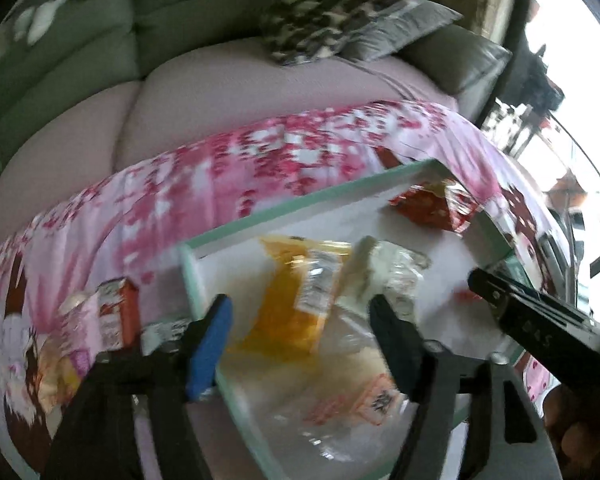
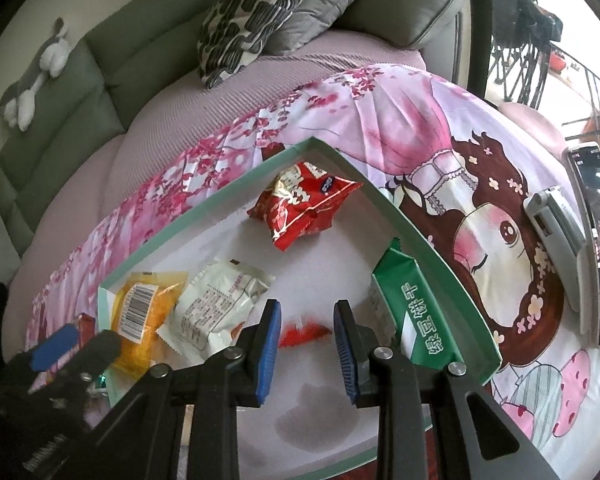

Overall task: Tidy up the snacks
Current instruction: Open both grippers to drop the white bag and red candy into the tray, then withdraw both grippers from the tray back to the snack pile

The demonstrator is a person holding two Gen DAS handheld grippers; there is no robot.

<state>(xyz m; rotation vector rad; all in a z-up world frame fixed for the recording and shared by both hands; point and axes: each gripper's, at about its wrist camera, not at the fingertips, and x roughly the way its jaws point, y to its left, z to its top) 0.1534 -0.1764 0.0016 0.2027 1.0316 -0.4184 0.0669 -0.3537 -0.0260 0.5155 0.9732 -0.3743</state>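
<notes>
Inside the shallow mint-rimmed white tray [image 2: 440, 256], the left gripper [image 1: 300, 328] hangs open over the orange plastic snack packet [image 2: 148, 312]. The right gripper [image 2: 306, 344], nearly closed, pinches a small red wrapper [image 2: 300, 330], which risks slipping free.

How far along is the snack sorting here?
Done: the red bag, orange packet, white packet and green packet lie in the tray. In hand: the right gripper appears to pinch a small red wrapper over it; the left gripper is open above the orange packet. Left: a red box on the cloth outside.
</notes>
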